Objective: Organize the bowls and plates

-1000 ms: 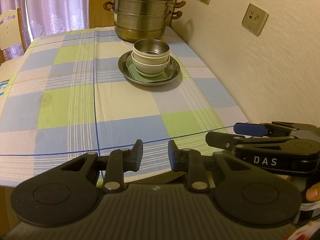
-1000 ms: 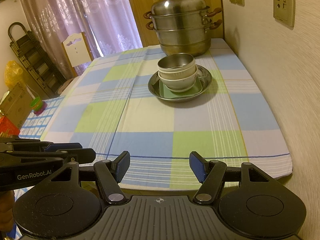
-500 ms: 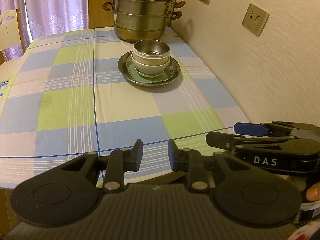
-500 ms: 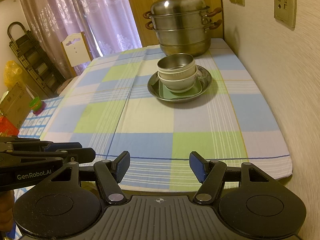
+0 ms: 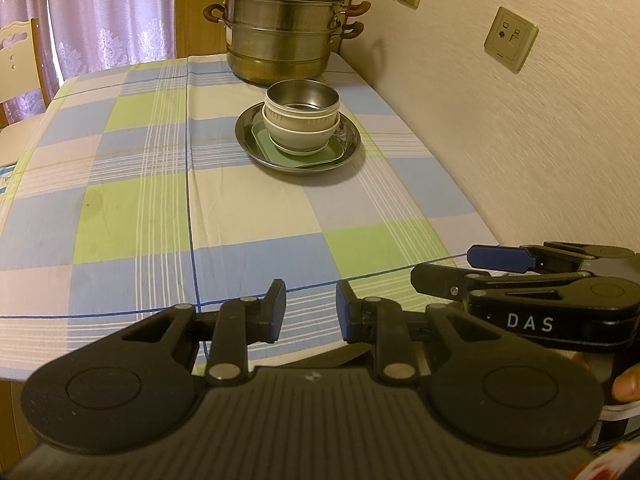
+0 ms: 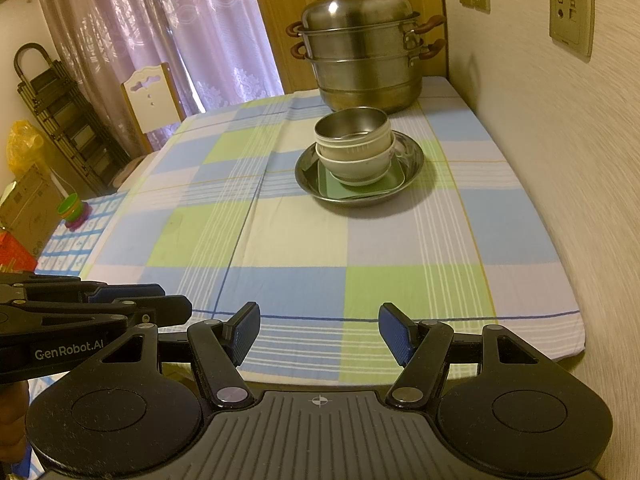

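Right wrist: right gripper (image 6: 319, 332) parted, empty | stacked bowls (image 6: 354, 146) on plate (image 6: 414, 162)

Nothing visible has changed; both views match earlier.

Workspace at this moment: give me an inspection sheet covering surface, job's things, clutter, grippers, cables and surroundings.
Surface: table under a checked tablecloth, set against the wall on the right.
Job's things: steel bowl nested in two white bowls, on a green square plate, all in a round steel plate.
Clutter: lidded steel steamer pot behind the stack.
Grippers: left gripper and right gripper both empty, jaws open, held at the near table edge, away from the stack.
Cables: nothing seen.
Surroundings: wall sockets, curtains, white chair, folded dark rack, floor items at left.
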Demonstrator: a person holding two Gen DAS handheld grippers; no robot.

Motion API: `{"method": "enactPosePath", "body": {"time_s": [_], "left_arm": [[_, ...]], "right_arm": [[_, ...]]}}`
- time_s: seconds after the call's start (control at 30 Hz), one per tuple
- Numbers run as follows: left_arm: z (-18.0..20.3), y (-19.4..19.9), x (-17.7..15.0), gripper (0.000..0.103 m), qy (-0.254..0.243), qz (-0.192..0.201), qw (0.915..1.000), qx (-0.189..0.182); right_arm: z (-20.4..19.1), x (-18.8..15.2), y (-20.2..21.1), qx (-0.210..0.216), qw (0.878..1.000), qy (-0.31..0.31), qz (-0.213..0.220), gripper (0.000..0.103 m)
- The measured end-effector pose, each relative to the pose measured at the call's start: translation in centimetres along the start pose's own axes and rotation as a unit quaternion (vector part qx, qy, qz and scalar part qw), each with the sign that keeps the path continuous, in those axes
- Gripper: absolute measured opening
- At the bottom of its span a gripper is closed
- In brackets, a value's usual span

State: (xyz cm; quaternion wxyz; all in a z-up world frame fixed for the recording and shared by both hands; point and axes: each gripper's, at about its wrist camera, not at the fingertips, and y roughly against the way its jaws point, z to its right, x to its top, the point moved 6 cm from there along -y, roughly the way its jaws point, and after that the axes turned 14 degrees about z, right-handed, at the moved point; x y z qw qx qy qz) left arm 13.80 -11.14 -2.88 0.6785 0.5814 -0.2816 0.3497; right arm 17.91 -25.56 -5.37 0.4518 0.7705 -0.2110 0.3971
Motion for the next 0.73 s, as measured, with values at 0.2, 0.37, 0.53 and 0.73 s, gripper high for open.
{"method": "enactPosePath", "body": {"time_s": [0.2, 0.37, 0.53, 0.73], "left_arm": [[0.00, -0.01, 0.00, 0.024, 0.000, 0.000, 1.0000, 0.000], [0.00, -0.17, 0.18, 0.024, -0.002, 0.003, 1.0000, -0.001], [-0.12, -0.28, 0.40, 0.024, -0.004, 0.010, 0.9999, 0.003], [-0.16, -0.52, 0.69, 0.024, -0.010, 0.014, 0.9998, 0.005]], "right_arm": [[-0.03, 0.00, -0.01, 0.000, 1.000, 0.000, 0.000, 0.066], [-0.03, -0.01, 0.00, 0.000, 1.000, 0.000, 0.000, 0.066], [-0.06, 0.00, 0.00, 0.000, 1.000, 0.000, 0.000, 0.066], [0.11, 0.01, -0.10, -0.001, 1.000, 0.000, -0.001, 0.066]]}}
